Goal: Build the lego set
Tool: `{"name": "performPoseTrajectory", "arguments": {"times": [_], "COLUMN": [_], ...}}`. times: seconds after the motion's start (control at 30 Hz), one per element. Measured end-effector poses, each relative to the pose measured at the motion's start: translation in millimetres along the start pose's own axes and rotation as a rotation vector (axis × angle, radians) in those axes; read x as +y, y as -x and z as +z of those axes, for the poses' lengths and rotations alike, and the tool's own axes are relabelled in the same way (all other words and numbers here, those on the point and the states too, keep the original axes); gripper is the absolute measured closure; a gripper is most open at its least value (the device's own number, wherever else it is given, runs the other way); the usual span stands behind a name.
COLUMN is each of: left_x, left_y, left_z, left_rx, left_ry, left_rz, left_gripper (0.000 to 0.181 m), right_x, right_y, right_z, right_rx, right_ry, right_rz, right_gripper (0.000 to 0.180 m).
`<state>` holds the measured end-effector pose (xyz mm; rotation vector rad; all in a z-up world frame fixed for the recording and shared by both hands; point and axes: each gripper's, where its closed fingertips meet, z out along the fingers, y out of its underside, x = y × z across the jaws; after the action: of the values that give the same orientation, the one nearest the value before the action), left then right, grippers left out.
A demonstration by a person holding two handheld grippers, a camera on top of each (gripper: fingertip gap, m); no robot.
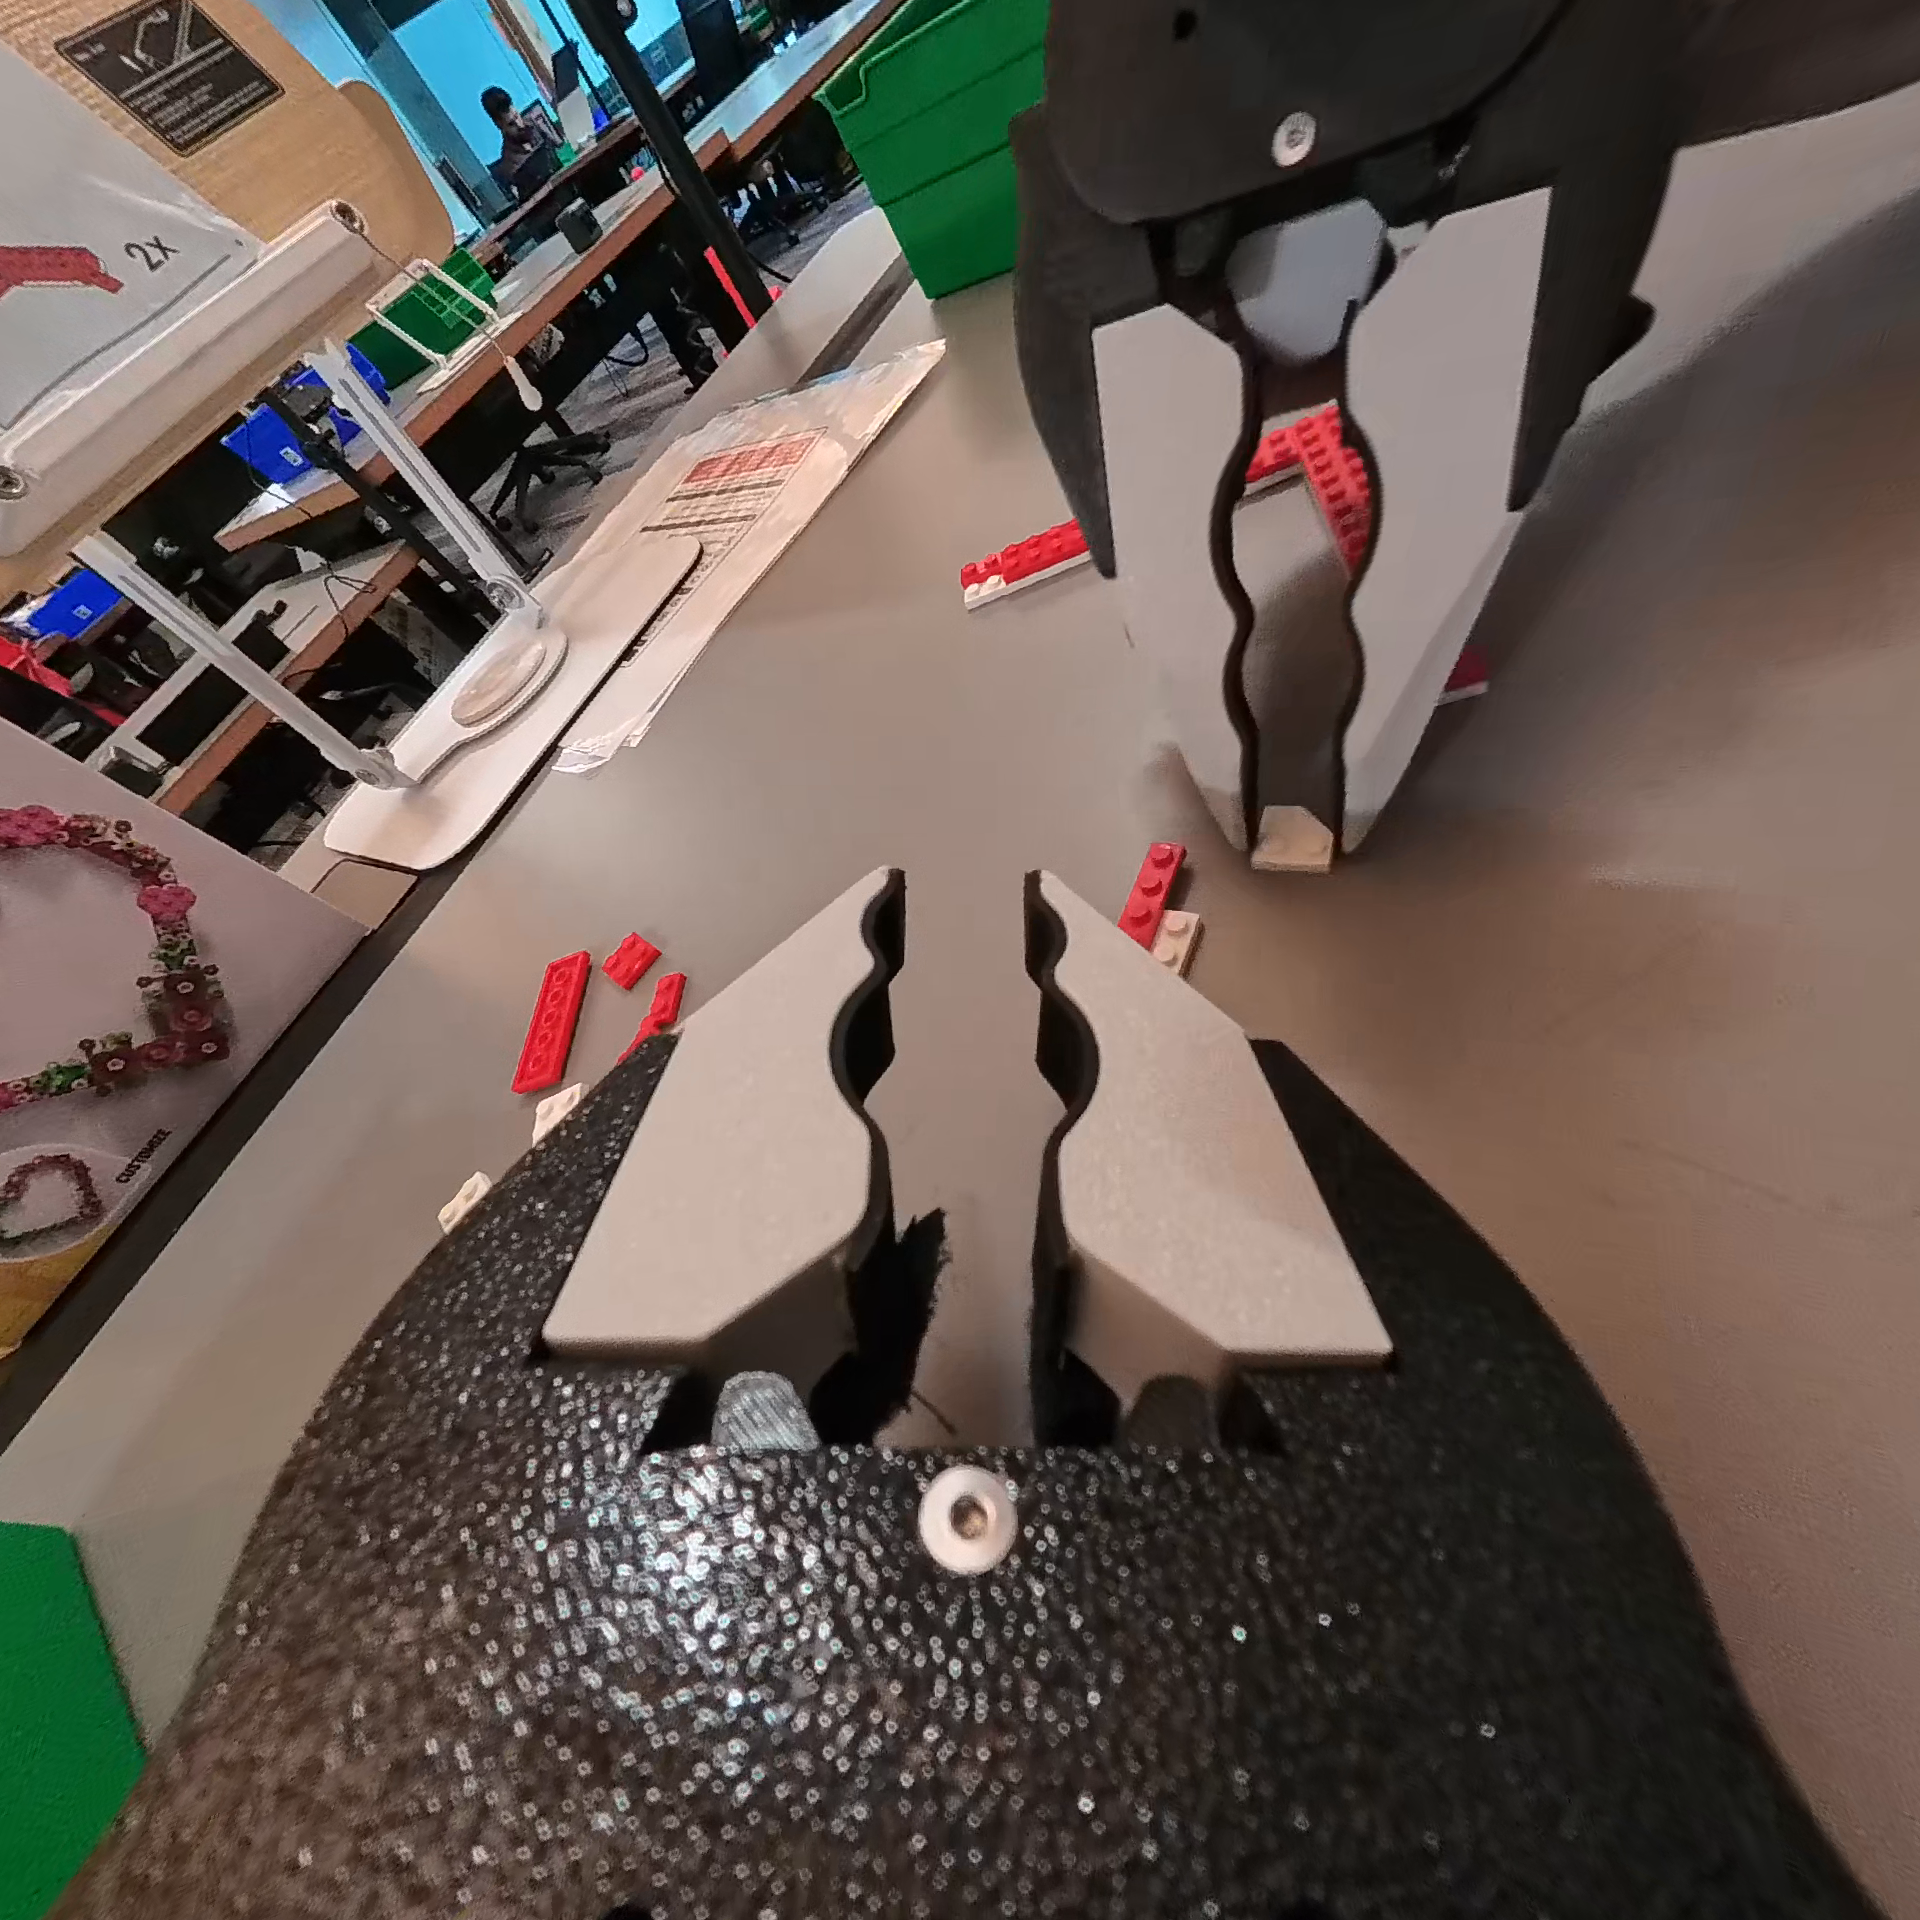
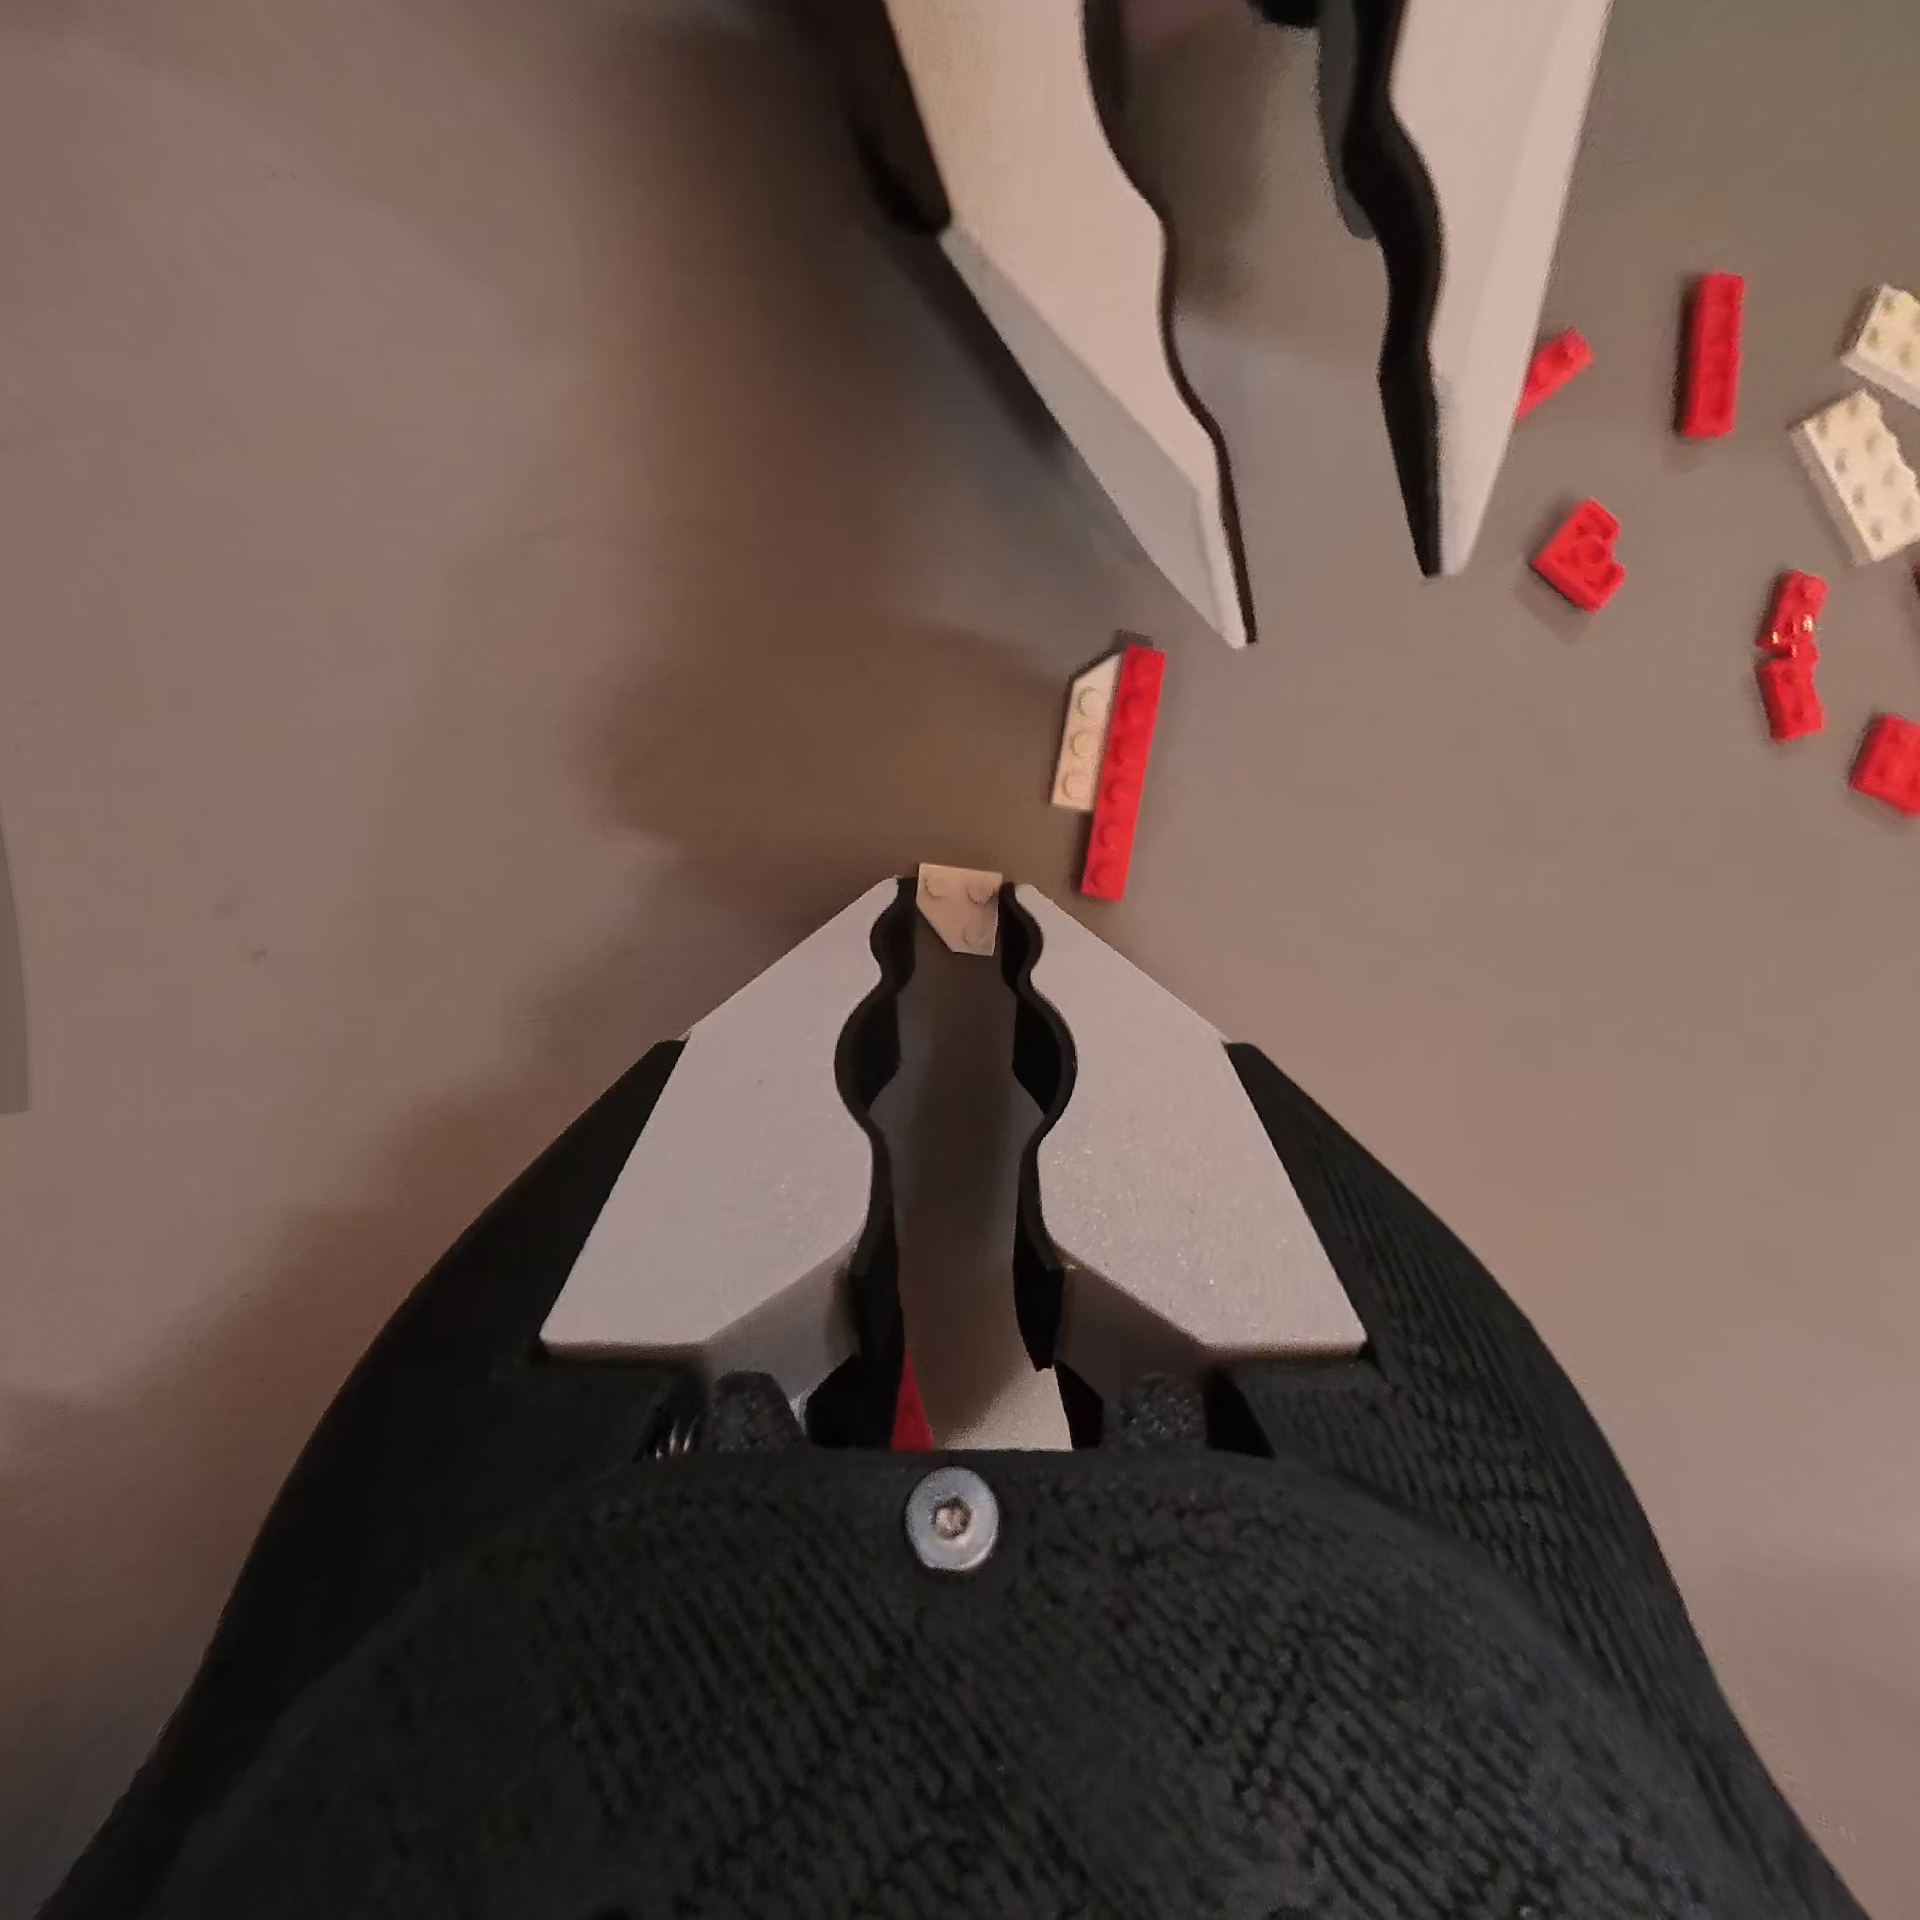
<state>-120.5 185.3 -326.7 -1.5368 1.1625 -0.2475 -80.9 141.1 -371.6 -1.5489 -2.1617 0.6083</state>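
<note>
White wedge plate (image 2: 961, 907) is pinched at the right gripper (image 2: 961, 883) tips, low over the grey table (image 2: 416, 520) — likely for joining the red-and-white pair (image 2: 1112, 767) nearby; the left gripper (image 1: 964, 878) is held open, empty.

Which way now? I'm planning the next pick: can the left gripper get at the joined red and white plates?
Probably yes: the left gripper is open and empty, the red and white plates lie just beyond its fingertips on bare table, nothing between.

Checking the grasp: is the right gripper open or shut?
Shut: the right gripper pinches a small white piece between its fingertips, at the table.
</note>
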Motion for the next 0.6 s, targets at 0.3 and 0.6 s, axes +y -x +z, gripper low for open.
{"name": "performPoseTrajectory", "arguments": {"times": [0.3, 0.6], "left_x": [1, 0], "left_y": [0, -1], "left_z": [0, 0], "left_rx": [0.000, 0.007], "left_ry": [0.003, -0.002], "left_rz": [-0.001, -0.012], "left_gripper": [0.161, 0.161], "right_x": [-2, -9], "right_y": [-5, -28], "right_z": [-11, -6], "right_rx": [0.000, 0.083], "right_ry": [-0.035, -0.112], "right_rz": [0.067, 0.101], "right_gripper": [0.161, 0.161]}}
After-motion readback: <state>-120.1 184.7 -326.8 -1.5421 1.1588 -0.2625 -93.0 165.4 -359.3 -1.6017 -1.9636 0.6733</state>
